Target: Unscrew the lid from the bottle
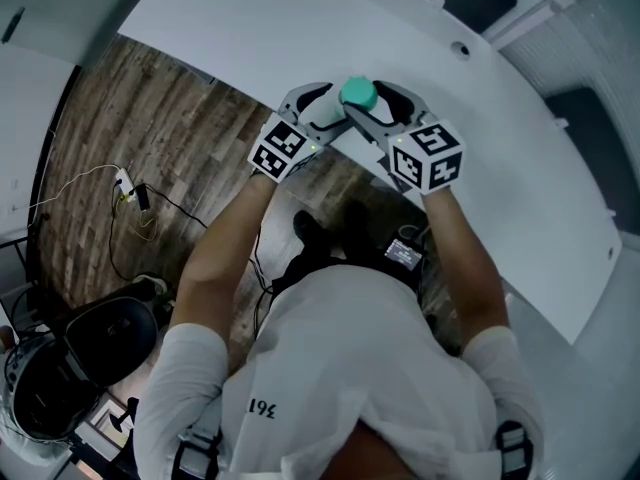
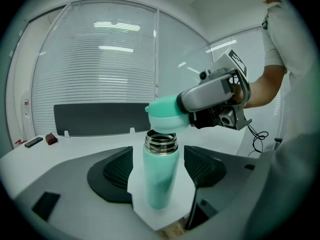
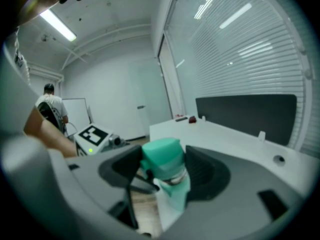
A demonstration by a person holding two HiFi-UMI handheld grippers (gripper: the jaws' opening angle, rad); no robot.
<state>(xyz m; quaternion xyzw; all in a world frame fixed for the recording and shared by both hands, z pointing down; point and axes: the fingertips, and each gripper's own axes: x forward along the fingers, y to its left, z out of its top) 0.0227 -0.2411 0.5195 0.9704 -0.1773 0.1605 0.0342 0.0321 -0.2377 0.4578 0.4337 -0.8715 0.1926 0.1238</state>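
The teal bottle (image 2: 159, 181) stands upright on a corner of the white tabletop (image 1: 300, 28), right at its edge, with wood-plank floor (image 1: 150, 118) showing below. The left claw (image 2: 160, 169) sits around the bottle's body. Its two dark pads (image 2: 117, 171) are spread to either side, and a thin strip of white tabletop shows between each pad and the bottle, so the claw flanks the bottle rather than presses on it. The bottle's mouth is uncovered, and its steel threaded neck (image 2: 161, 141) is bare and shiny. The teal lid (image 2: 166, 115) hangs just above that neck, clear of it and shifted a little to one side. The right claw (image 3: 162, 166) pinches the lid from both sides, its pads tight against the lid's flanks. In the head view both claws meet at the lid, their marker cubes turned up toward the camera and the person's forearms reaching out from below. Slatted blinds (image 2: 100, 59) fill the background behind the tabletop in the left gripper view.
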